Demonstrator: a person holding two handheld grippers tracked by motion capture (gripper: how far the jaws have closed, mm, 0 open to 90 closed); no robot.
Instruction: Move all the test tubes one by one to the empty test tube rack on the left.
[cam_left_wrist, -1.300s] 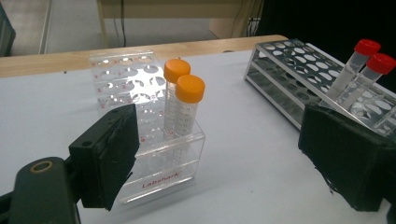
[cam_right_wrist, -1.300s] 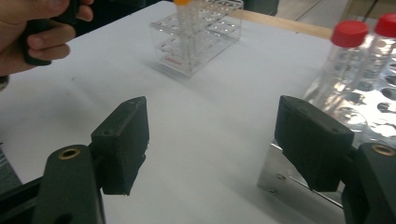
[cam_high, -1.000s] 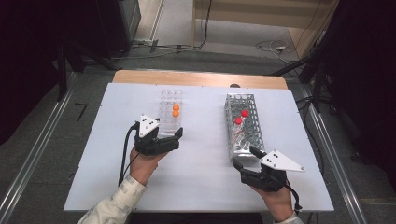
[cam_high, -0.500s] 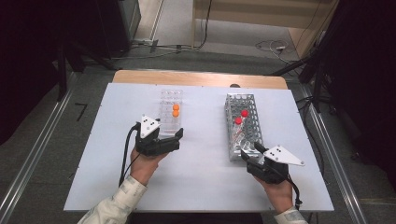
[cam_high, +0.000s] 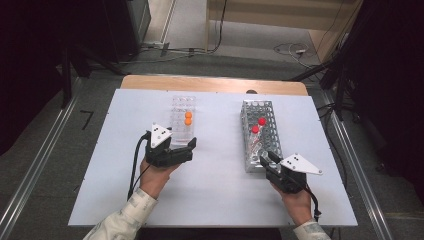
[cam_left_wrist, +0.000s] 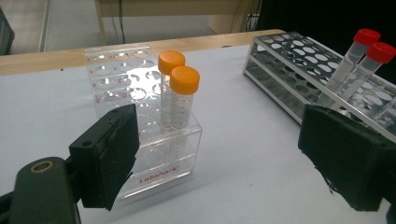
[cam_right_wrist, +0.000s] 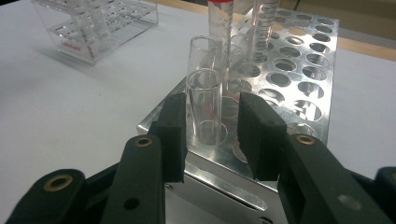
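While the left gripper (cam_high: 192, 145) waits wide open at the clear rack (cam_left_wrist: 140, 135) — the right closes in.
Right gripper (cam_right_wrist: 212, 121) has dropped to the metal rack (cam_high: 260, 135), jaws narrowing around the uncapped glass tube (cam_right_wrist: 204, 100) — not yet pinched; a lift looks next.

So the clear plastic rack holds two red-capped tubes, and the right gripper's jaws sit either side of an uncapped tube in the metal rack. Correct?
Not quite: the two capped tubes in the clear plastic rack have orange caps, as the left gripper view shows. The rest holds: the right gripper has its jaws either side of the uncapped tube in the metal rack.
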